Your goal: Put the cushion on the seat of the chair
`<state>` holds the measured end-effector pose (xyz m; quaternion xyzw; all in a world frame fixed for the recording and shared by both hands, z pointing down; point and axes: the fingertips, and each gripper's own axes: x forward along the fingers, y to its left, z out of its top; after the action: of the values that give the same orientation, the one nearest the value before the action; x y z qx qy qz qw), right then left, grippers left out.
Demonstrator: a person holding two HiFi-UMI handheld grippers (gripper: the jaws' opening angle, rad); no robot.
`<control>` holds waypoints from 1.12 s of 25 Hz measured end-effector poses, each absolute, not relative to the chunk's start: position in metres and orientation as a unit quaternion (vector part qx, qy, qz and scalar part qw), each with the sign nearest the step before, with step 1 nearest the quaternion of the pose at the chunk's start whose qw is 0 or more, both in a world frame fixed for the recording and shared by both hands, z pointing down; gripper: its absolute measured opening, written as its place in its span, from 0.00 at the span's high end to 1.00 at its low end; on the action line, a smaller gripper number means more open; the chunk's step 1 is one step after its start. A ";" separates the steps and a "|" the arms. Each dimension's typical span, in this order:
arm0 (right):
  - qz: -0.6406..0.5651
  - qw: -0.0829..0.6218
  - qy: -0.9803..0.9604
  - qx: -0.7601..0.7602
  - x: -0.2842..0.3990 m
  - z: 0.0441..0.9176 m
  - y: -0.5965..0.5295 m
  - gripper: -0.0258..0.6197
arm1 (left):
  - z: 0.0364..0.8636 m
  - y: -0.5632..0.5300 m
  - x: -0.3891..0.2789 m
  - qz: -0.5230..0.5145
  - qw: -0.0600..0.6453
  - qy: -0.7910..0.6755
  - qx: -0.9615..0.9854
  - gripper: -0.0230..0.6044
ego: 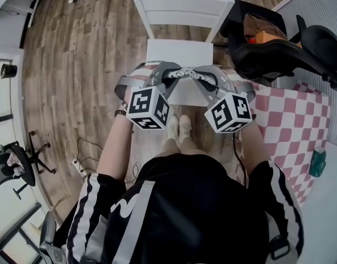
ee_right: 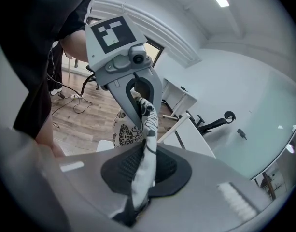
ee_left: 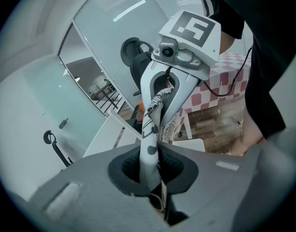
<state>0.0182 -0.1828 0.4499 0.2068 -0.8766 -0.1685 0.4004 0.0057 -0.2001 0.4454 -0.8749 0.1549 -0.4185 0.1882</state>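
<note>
- The left gripper (ee_left: 151, 175) has its jaws clamped on one edge of the black-and-white floral cushion (ee_left: 148, 139).
- The right gripper (ee_right: 140, 178) pinches the opposite edge.
- The cushion is stretched between them over the white chair (ego: 179, 53) seat.

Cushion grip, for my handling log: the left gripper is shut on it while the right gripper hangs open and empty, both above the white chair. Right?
Not quite. The right gripper is also shut on the cushion: the right gripper view shows its fabric pinched between the fingers. The left gripper grips it above the white chair, as stated.
</note>
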 end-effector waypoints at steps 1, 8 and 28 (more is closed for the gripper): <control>-0.170 0.401 -0.877 0.203 0.018 0.452 -0.187 0.94 | 0.447 -0.205 0.006 -0.420 0.189 0.154 -0.874 0.94; -0.197 0.413 -0.870 0.184 0.018 0.465 -0.215 0.94 | 0.459 -0.236 0.008 -0.435 0.207 0.150 -0.863 0.94; -0.244 0.440 -0.848 0.167 0.008 0.479 -0.286 0.94 | 0.473 -0.308 -0.002 -0.443 0.232 0.126 -0.857 0.94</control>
<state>0.0085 -0.2855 0.4791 0.1673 -0.8479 -0.2440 0.4400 -0.0018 -0.3076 0.4728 -0.8571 0.1257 -0.4425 0.2318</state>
